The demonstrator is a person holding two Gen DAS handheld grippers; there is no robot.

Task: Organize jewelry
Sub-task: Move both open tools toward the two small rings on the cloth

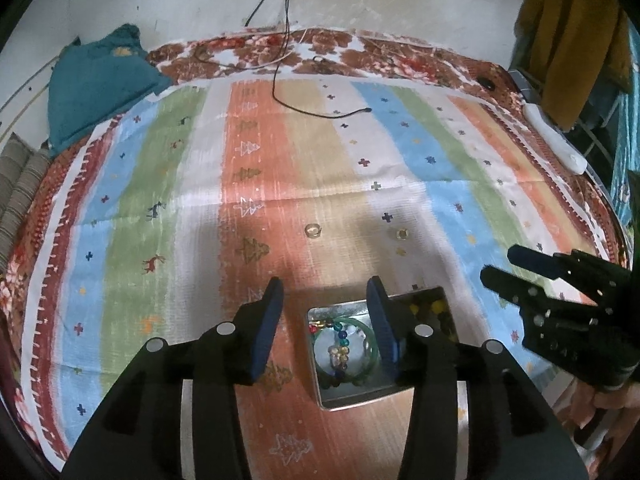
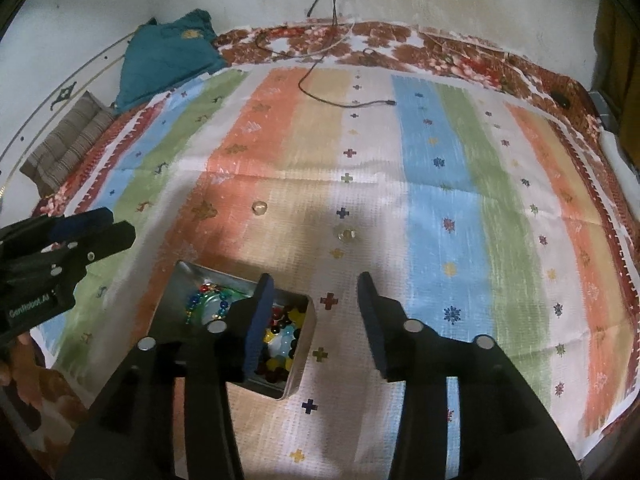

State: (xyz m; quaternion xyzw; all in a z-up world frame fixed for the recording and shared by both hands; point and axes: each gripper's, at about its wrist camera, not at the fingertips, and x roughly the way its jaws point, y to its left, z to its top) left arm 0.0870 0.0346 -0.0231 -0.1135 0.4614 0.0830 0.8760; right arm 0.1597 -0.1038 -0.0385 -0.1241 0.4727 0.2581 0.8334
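A metal tin (image 1: 360, 402) (image 2: 298, 376) sits on the striped cloth; it holds a green bangle (image 1: 370, 330) and several coloured beads (image 2: 280, 340). Two small rings lie on the cloth beyond it: a clear ring (image 1: 312, 231) (image 2: 259, 207) and a gold ring (image 1: 401, 234) (image 2: 346, 234). My left gripper (image 1: 326, 292) is open and empty, hovering above the tin. My right gripper (image 2: 316, 284) is open and empty, just right of the tin. Each gripper shows at the edge of the other's view, the right gripper (image 1: 504, 266) and the left gripper (image 2: 116, 224).
A black cable (image 1: 320, 114) lies across the far part of the cloth. A teal cloth (image 1: 96, 80) and a striped cushion (image 2: 68, 148) lie far left. A yellow garment (image 1: 576, 40) hangs far right, by a white object (image 1: 556, 140).
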